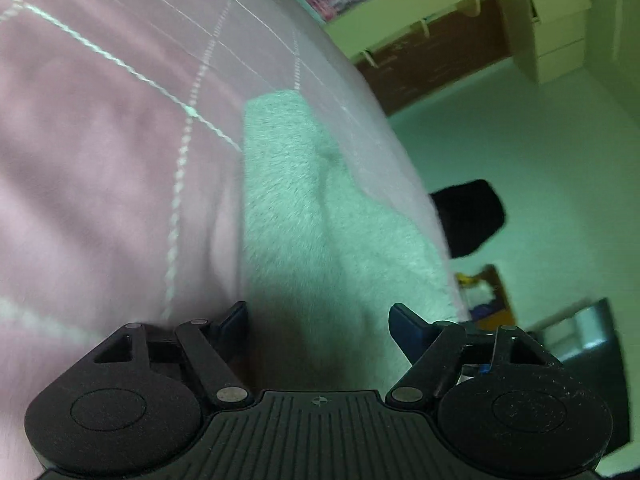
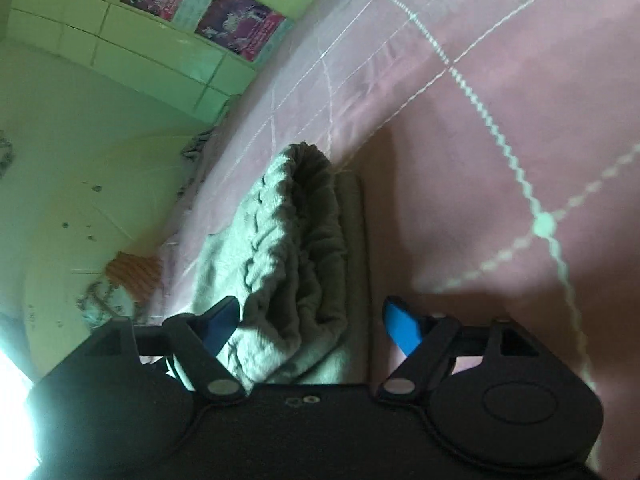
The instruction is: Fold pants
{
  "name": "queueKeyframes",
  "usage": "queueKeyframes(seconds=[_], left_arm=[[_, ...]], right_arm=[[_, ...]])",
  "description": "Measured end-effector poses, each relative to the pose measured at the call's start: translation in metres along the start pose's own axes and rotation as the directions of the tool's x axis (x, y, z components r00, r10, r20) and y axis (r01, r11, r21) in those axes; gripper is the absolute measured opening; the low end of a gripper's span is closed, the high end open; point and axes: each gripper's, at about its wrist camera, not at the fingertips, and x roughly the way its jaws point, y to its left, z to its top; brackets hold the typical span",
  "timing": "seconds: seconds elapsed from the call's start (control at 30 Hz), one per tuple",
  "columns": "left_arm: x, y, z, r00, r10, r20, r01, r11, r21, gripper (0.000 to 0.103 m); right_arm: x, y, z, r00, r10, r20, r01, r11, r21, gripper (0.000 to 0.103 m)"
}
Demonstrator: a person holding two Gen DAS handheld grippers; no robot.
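Grey fleece pants lie on a pink quilted bedspread. In the left wrist view a flat stretch of the pants runs away from my left gripper, which is open just above the cloth. In the right wrist view the gathered elastic waistband is bunched up over a flat folded layer. My right gripper is open, its blue fingers on either side of the bunched waistband without closing on it.
The pink bedspread with white stitched lines fills most of both views. The bed edge is close beside the pants. Beyond it are the floor, a dark object, a cabinet and posters on a tiled wall.
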Motion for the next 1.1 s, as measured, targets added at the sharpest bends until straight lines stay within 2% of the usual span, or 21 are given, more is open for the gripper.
queueKeyframes(seconds=[0.13, 0.2, 0.27, 0.33, 0.43, 0.53, 0.6, 0.7, 0.83, 0.93, 1.1], left_arm=[[0.021, 0.005, 0.009, 0.998, -0.058, -0.015, 0.058, 0.998, 0.020, 0.077], [0.029, 0.006, 0.013, 0.996, -0.084, -0.016, 0.084, 0.996, 0.029, 0.076], [0.038, 0.006, 0.017, 0.995, -0.099, -0.014, 0.099, 0.995, 0.031, 0.073], [0.044, 0.007, 0.021, 0.996, -0.093, -0.015, 0.093, 0.995, 0.036, 0.065], [0.042, 0.017, 0.022, 0.991, -0.132, 0.000, 0.132, 0.991, 0.000, 0.059], [0.039, 0.024, 0.018, 0.984, -0.179, 0.011, 0.179, 0.983, -0.037, 0.059], [0.039, 0.022, 0.016, 0.986, -0.168, 0.008, 0.168, 0.985, -0.026, 0.058], [0.040, 0.020, 0.015, 0.997, -0.078, 0.013, 0.078, 0.997, 0.006, 0.034], [0.036, 0.000, 0.011, 0.998, -0.002, 0.060, -0.003, 0.997, 0.081, 0.029], [0.018, -0.005, 0.015, 0.991, -0.069, 0.118, 0.062, 0.996, 0.065, 0.028], [-0.010, -0.019, 0.049, 0.969, -0.134, 0.209, 0.116, 0.989, 0.095, 0.027]], right_arm=[[0.010, -0.004, 0.008, 0.999, 0.035, -0.039, -0.036, 0.999, -0.016, 0.071], [0.018, -0.001, 0.011, 0.998, 0.032, -0.062, -0.035, 0.998, -0.043, 0.063], [0.029, 0.002, 0.014, 0.996, 0.037, -0.081, -0.043, 0.996, -0.079, 0.062], [0.041, 0.003, 0.016, 0.995, 0.056, -0.088, -0.064, 0.994, -0.091, 0.060], [0.057, 0.016, 0.016, 0.993, 0.043, -0.112, -0.061, 0.984, -0.165, 0.059], [0.056, 0.016, 0.016, 0.992, 0.063, -0.112, -0.083, 0.978, -0.191, 0.055], [0.051, 0.012, 0.019, 0.989, 0.092, -0.116, -0.111, 0.980, -0.166, 0.055], [0.051, 0.011, 0.020, 0.988, 0.095, -0.120, -0.114, 0.980, -0.164, 0.054], [0.059, 0.023, 0.024, 0.994, 0.054, -0.097, -0.072, 0.978, -0.194, 0.051], [0.058, 0.036, 0.027, 0.996, 0.042, -0.084, -0.060, 0.972, -0.227, 0.049], [0.060, 0.070, 0.051, 0.989, 0.102, -0.109, -0.130, 0.945, -0.301, 0.048]])
